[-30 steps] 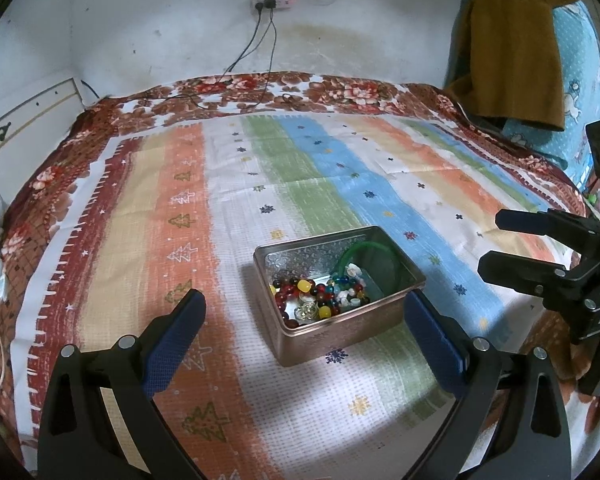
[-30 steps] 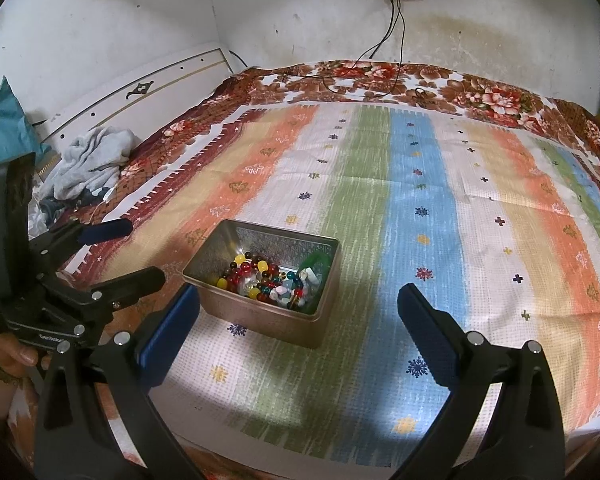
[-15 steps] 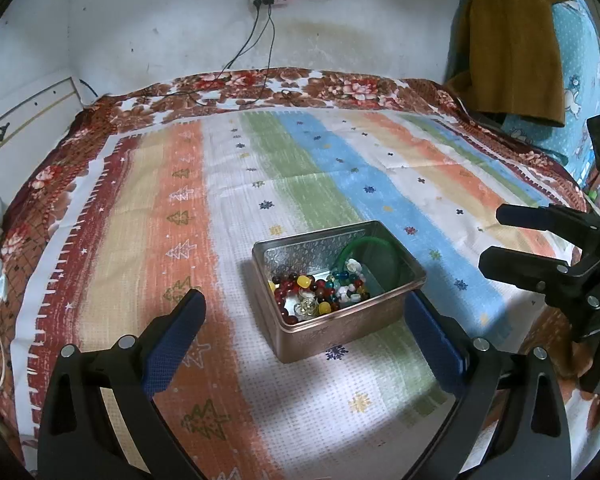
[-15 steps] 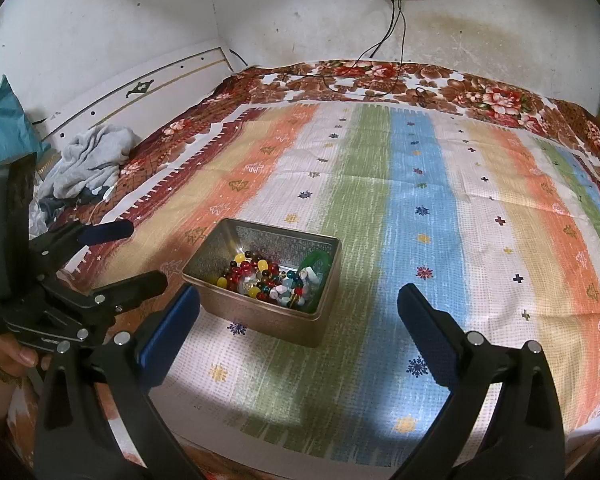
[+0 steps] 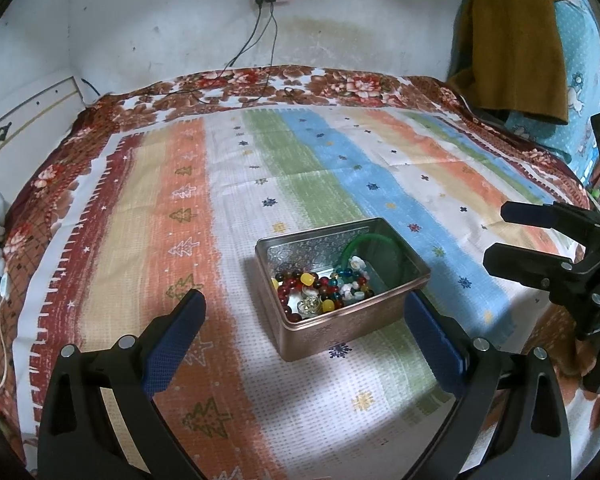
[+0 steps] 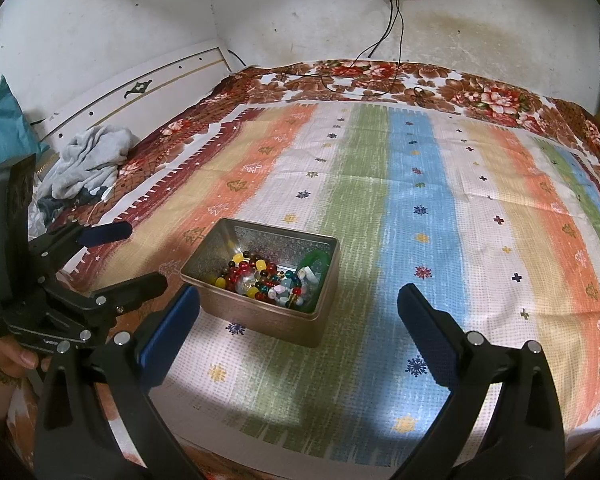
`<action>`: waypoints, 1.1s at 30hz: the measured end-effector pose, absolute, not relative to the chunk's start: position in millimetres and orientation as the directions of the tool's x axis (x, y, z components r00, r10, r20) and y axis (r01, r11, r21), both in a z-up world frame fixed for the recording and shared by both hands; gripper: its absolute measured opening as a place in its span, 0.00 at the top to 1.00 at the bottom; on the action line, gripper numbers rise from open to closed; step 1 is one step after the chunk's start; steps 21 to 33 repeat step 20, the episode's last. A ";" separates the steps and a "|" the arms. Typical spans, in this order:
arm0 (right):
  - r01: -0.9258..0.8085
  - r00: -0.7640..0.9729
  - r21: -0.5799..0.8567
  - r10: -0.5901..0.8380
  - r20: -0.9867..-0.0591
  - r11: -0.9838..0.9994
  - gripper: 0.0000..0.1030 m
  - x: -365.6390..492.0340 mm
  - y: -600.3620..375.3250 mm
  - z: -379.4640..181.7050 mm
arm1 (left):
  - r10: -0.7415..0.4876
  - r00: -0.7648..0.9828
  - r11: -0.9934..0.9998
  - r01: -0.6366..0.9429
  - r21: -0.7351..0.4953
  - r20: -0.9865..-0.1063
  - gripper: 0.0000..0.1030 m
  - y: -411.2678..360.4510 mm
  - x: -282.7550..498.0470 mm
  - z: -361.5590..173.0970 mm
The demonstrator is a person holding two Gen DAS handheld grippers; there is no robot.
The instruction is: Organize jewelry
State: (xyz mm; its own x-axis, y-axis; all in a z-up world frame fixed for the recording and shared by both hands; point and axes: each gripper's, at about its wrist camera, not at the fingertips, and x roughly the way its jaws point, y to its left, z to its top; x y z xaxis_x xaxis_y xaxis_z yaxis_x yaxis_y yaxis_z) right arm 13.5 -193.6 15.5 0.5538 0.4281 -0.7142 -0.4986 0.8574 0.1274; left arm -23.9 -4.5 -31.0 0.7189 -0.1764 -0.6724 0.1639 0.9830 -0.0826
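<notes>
We see a big bed (image 5: 148,216) with a stripy cloth (image 5: 320,184) on it. On the cloth sits a metal tin (image 5: 342,320) with no lid. Our left tool (image 5: 304,316) is wide open and holds nothing, with the tin between its tips. Our right tool (image 6: 298,306) is wide open and empty too, near the tin. Inside the tin lie colored beads (image 5: 320,290) and a green bangle (image 5: 370,245).

A copper-toned tin (image 5: 342,322) holds red, yellow, teal and white beads (image 5: 324,290) on a rainbow-striped bedspread (image 5: 312,184) edged with brown florals
</notes>
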 end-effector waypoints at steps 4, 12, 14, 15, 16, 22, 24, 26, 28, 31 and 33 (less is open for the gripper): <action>-0.498 0.555 0.128 0.429 -0.713 0.858 0.05 13.7 -193.5 15.8 | -0.173 0.717 0.983 0.163 -0.079 -0.675 0.06 -4.2 -23.6 -31.2; -0.498 0.554 0.127 0.428 -0.714 0.858 0.05 14.0 -193.3 16.3 | -0.170 0.714 0.984 0.157 -0.082 -0.679 0.06 -0.4 -24.0 -33.0; -0.498 0.554 0.127 0.428 -0.714 0.858 0.05 14.0 -193.2 16.4 | -0.169 0.709 0.984 0.156 -0.082 -0.685 0.06 -0.5 -23.5 -33.4; -0.499 0.554 0.127 0.428 -0.714 0.857 0.05 13.7 -193.3 15.6 | -0.168 0.702 0.985 0.154 -0.083 -0.692 0.06 0.2 -23.4 -34.5; -0.499 0.553 0.127 0.428 -0.715 0.857 0.05 13.4 -193.2 15.2 | -0.168 0.696 0.984 0.154 -0.083 -0.698 0.06 0.7 -23.1 -35.7; -0.499 0.554 0.127 0.427 -0.715 0.858 0.05 13.7 -193.1 15.7 | -0.167 0.691 0.985 0.156 -0.081 -0.703 0.06 0.2 -24.1 -36.6; -0.499 0.554 0.127 0.427 -0.715 0.858 0.05 13.7 -193.1 15.7 | -0.167 0.691 0.985 0.156 -0.081 -0.703 0.06 0.2 -24.1 -36.6; -0.499 0.554 0.127 0.427 -0.715 0.858 0.05 13.7 -193.1 15.7 | -0.167 0.691 0.985 0.156 -0.081 -0.703 0.06 0.2 -24.1 -36.6; -0.499 0.554 0.127 0.427 -0.715 0.858 0.05 13.7 -193.1 15.7 | -0.167 0.691 0.985 0.156 -0.081 -0.703 0.06 0.2 -24.1 -36.6; -0.499 0.554 0.127 0.427 -0.715 0.858 0.05 13.7 -193.1 15.7 | -0.167 0.691 0.985 0.156 -0.081 -0.703 0.06 0.2 -24.1 -36.6; -0.499 0.554 0.127 0.427 -0.715 0.858 0.05 13.7 -193.1 15.7 | -0.167 0.691 0.985 0.156 -0.081 -0.703 0.06 0.2 -24.1 -36.6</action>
